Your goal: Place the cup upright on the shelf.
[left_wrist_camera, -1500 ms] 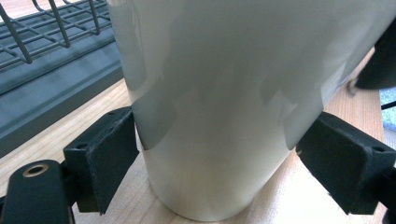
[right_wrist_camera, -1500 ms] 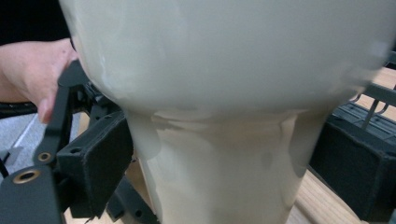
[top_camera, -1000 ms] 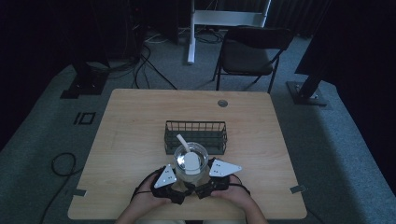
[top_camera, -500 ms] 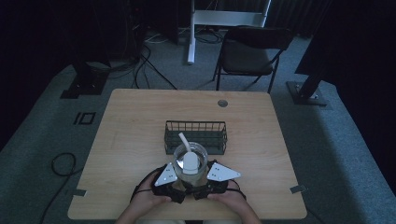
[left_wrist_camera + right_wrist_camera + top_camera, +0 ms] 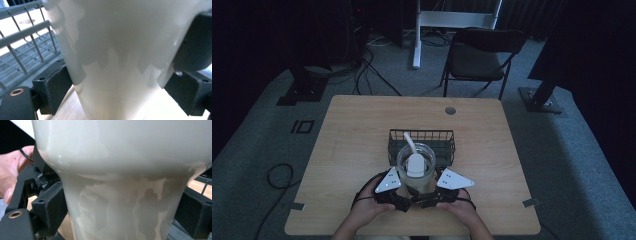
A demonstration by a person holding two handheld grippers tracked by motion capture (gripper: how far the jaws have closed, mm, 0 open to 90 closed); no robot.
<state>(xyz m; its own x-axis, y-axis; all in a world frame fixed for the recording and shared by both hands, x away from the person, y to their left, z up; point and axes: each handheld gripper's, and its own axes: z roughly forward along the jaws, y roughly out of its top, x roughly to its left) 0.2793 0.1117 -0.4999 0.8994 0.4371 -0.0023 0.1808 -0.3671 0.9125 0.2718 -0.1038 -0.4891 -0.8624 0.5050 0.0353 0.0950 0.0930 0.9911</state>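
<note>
A: So, from above, where's the glass jar (image 5: 416, 165)?
B: On the surface (image 5: 362, 130), against the wire basket (image 5: 422, 142); both tongs clamp its base together, likely for steadiness.
A: Left tongs (image 5: 112, 92)?
B: Squeezing its lower wall.
A: Right tongs (image 5: 120, 215)?
B: Likewise.

Glossy, smooth translucent cup (image 5: 120, 50) — plastic by its look; matt black gripper pads (image 5: 56, 87); dark wire basket (image 5: 422, 145) at 12 o'clock; pale wood-grain table (image 5: 352, 130) — matt.
</note>
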